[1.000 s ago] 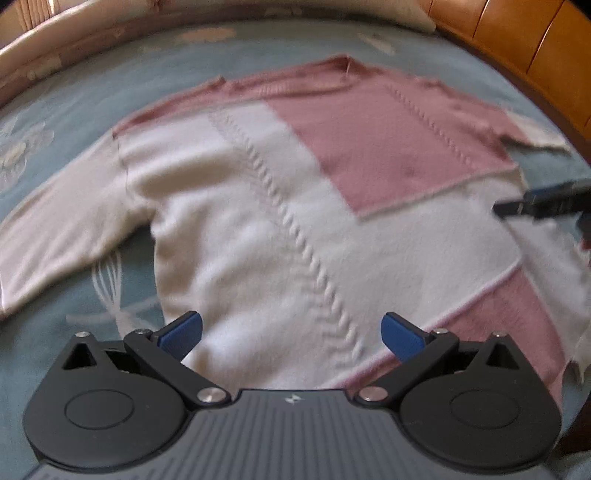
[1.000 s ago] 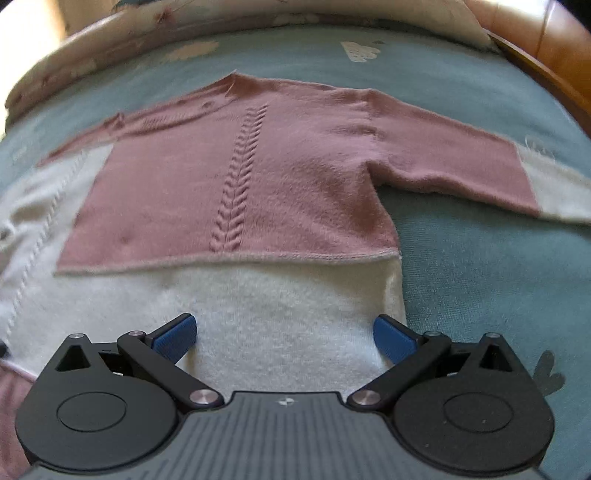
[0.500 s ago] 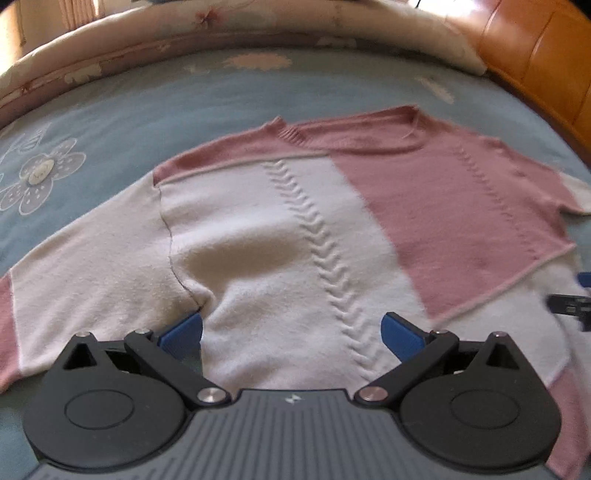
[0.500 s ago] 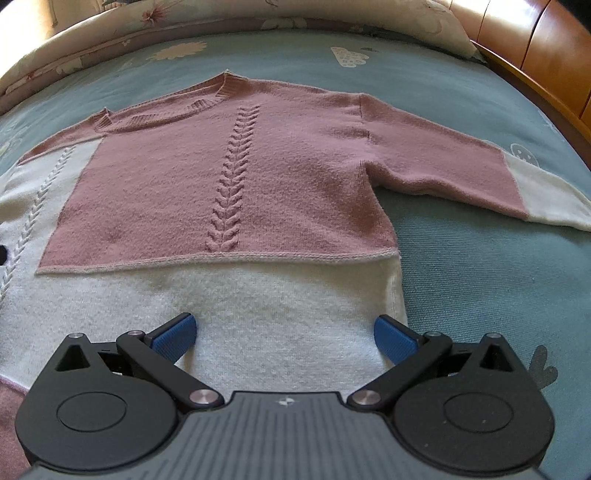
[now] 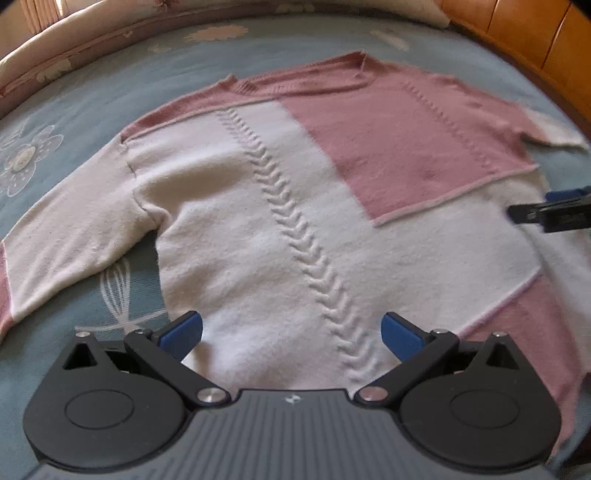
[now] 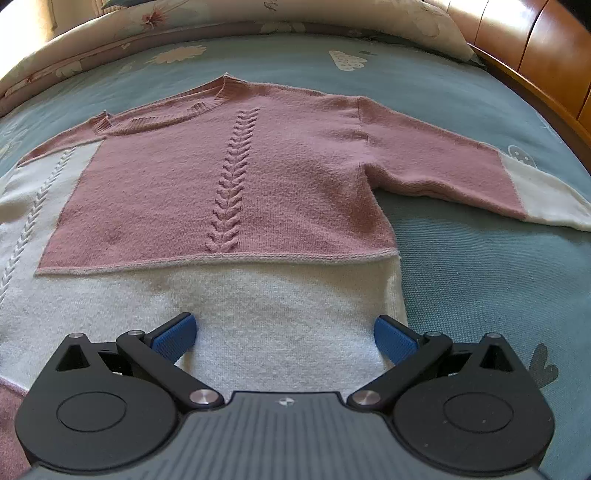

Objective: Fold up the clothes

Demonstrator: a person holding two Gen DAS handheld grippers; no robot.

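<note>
Sweater [image 5: 280, 206] lies flat, face up on the bed [image 6: 480, 280], sleeves spread. Left tongs [image 5: 291, 328] have swung back from the left sleeve towards the hem; right tongs [image 6: 284, 332] hold steady there. Both gape, empty; folding has not begun.

A home bedroom: patterned bedsheet [image 6: 480, 277], pillow [image 6: 424, 26], wooden headboard [image 6: 535, 48].
</note>
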